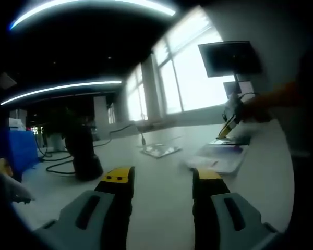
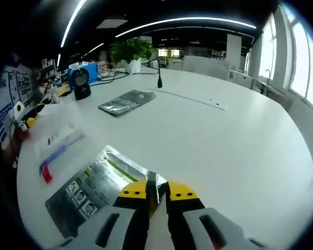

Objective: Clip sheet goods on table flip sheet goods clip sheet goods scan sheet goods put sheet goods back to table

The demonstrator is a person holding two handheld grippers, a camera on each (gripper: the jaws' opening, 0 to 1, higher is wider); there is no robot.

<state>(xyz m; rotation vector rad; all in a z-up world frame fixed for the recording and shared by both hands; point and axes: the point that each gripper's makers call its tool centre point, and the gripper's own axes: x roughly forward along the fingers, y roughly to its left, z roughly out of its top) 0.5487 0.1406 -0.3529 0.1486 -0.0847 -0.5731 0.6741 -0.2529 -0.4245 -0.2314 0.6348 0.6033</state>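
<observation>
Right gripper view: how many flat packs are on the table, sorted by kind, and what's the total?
Silver foil packs: 2, one clamped at its edge by the right gripper, the silver foil pack, and a second silver foil pack lying farther off near the scanner.
Clear packs: 1, the clear pack with blue and red items inside.
Total: 3 on the white table.

In the right gripper view, the white surface (image 2: 240, 135) lies bare across the centre and right of the frame, wide open for a pass. Obstacles crowd the left: a silver foil pouch (image 2: 91, 190) at lower left, a clear packet (image 2: 57, 143) just above it, another foil pouch (image 2: 127, 101) at upper centre-left, and beyond it a black scanner (image 2: 82, 83), a short black post (image 2: 159, 78) and a potted plant (image 2: 129, 53).
</observation>
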